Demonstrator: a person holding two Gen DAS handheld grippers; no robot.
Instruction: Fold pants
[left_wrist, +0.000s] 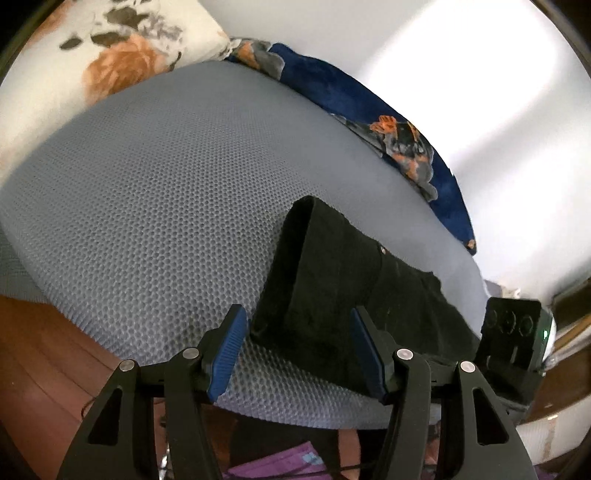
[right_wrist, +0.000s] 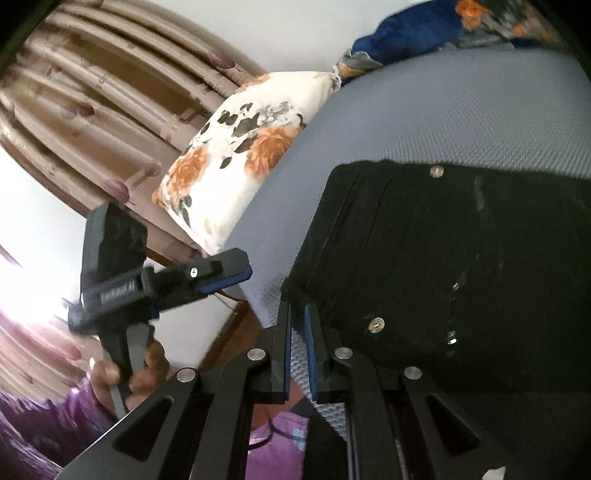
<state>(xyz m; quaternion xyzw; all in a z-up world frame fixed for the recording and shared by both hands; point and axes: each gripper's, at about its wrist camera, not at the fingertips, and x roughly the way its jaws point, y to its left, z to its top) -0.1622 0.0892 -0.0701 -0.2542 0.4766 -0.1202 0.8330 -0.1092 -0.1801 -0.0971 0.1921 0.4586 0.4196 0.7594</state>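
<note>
The black pants (left_wrist: 332, 280) lie folded in a compact stack near the front edge of the grey textured mattress (left_wrist: 166, 192). My left gripper (left_wrist: 297, 321) is open and empty, its blue pads either side of the stack's near left corner, just above it. In the right wrist view the pants (right_wrist: 443, 258) show metal rivets and a button. My right gripper (right_wrist: 297, 321) has its jaws nearly shut, a narrow gap between the pads with nothing in it, just off the stack's near corner. The left gripper also shows in the right wrist view (right_wrist: 236, 273), held in a hand.
A white pillow with orange flowers (left_wrist: 122, 55) lies at the head of the mattress. A blue flowered blanket (left_wrist: 369, 99) runs along the far edge by the white wall. Brown curtains (right_wrist: 110, 92) hang beyond the pillow. The wooden bed frame (left_wrist: 44, 354) shows below the mattress edge.
</note>
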